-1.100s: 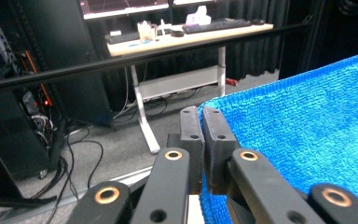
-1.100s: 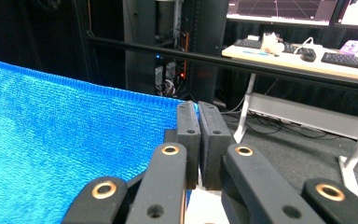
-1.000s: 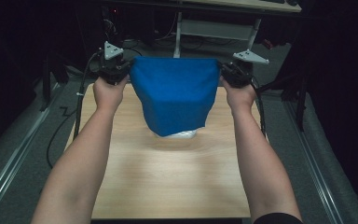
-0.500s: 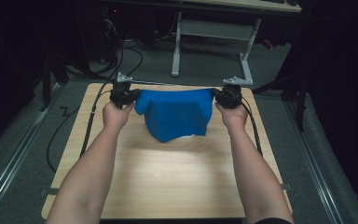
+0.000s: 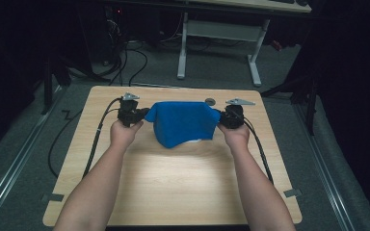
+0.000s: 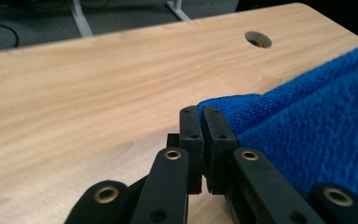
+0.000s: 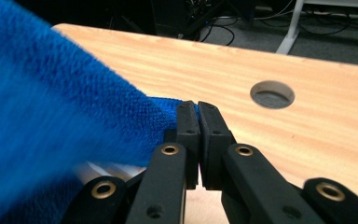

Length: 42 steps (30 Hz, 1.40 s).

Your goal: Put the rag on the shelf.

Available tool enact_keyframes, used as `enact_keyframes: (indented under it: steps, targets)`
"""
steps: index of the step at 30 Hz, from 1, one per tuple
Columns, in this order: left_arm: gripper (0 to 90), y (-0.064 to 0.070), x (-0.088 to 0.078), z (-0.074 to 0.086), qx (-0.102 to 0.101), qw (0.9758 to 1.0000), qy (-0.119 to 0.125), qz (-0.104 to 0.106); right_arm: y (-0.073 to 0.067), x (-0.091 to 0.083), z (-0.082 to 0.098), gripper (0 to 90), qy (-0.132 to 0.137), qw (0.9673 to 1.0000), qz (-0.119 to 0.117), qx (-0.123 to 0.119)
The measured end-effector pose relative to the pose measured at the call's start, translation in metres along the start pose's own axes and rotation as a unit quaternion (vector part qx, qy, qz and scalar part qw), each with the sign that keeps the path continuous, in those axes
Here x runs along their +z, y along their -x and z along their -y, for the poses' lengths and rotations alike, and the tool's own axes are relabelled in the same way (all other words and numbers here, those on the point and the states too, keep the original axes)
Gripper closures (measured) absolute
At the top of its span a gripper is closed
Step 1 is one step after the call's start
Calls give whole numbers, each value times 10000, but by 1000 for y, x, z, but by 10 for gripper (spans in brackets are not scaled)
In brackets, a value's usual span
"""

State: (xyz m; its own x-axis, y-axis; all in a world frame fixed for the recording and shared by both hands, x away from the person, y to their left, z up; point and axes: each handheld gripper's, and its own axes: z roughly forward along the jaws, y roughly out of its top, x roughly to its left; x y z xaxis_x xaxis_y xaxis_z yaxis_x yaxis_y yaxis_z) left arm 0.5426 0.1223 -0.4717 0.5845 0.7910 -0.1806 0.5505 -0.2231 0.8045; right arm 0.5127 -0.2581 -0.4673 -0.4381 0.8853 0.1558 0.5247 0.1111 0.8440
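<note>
Blue terry cloth (image 5: 182,122) is stretched between the two grippers over the far half of the wooden table (image 5: 173,187), at about 12 o'clock from the person. In the high view the left gripper (image 5: 144,114) holds the cloth's upper corner at 9 o'clock and the right gripper (image 5: 218,117) holds the opposite corner at 3 o'clock. The cloth's lower edge lies on the tabletop, and a white patch shows beneath it at 5 o'clock.

The high view does not resolve the jaws; the gripper views do. In the left gripper view the jaws are clenched on a corner of the cloth, which enters from 3 o'clock. The fabric's looped pile is plain there. In the right gripper view the jaws are likewise clamped on a corner, with the cloth running off to 9 o'clock, blurred near the frame edge.

A round hole in the table (image 7: 272,94) is clear in both gripper views, at 1 o'clock from each set of jaws. In the high view it is a small dark disc just beyond the cloth's top edge.

The high view alone gives the surroundings: both forearms, trailing cables (image 5: 96,139), a white desk frame (image 5: 219,36) on the floor beyond.
</note>
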Motion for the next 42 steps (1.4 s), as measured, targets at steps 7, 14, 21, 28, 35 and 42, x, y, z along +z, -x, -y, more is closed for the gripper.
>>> enact_keyframes:
  steps: [7, 14, 21, 28, 35, 42]
  targets:
    - [876, 2, 6, 11, -60, 10000, -32, 64, -5, 2, 10, 887, -76, 10000, 4, -49]
    - [872, 5, 15, 17, -65, 9996, -211, 165, -2, 3, 21, 887, -195, 9998, 40, 19]
    - [866, 11, 25, 22, -72, 9990, -326, 281, -3, 2, 25, 886, -214, 9998, 49, -30]
    - [846, 11, 27, 25, -128, 9985, -404, 359, 0, 1, 30, 883, -222, 9997, 62, 59]
    - [655, 9, 13, 17, -194, 9992, -258, 239, 1, -6, 26, 750, -144, 9998, 109, 75]
    - [574, -1, -14, 9, -344, 9991, 182, -152, 5, -21, 14, 689, 118, 9997, 192, 122]
